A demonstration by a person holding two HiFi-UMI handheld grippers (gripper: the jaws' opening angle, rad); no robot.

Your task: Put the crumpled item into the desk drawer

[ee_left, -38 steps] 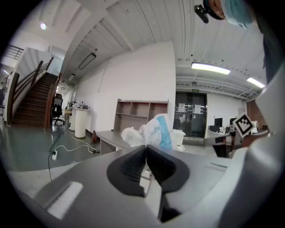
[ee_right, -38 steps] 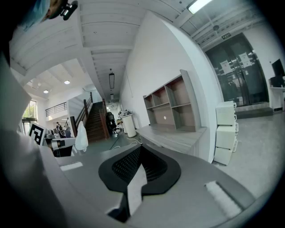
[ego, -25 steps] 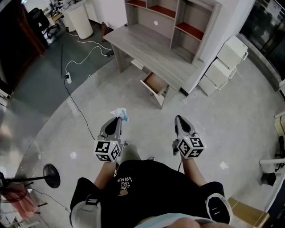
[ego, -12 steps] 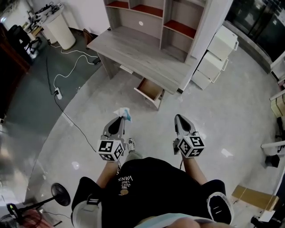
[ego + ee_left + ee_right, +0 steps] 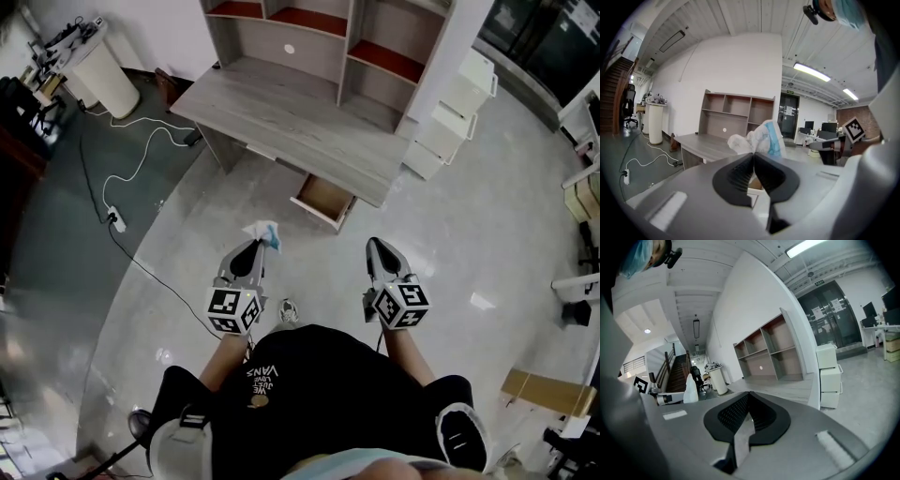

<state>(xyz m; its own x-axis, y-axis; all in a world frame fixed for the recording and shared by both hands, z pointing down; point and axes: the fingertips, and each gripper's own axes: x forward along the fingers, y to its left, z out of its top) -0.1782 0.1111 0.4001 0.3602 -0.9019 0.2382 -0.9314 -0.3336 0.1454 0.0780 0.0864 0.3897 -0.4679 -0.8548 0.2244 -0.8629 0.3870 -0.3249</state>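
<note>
Ahead of me, the open desk drawer [image 5: 324, 198] under the tabletop [image 5: 281, 117] sits nearer than 1 second ago. My left gripper [image 5: 257, 246] pinches the crumpled item [image 5: 264, 232], held short of the drawer. My right gripper [image 5: 375, 247] is pressed together, empty. A white cable [image 5: 131, 155] trails across the floor at left.

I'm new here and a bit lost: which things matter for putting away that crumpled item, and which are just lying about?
In the job: crumpled item, pinched in the left gripper; open desk drawer; desk.

Lying about: white cabinet; power strip on the floor; cardboard box; white bin.
</note>
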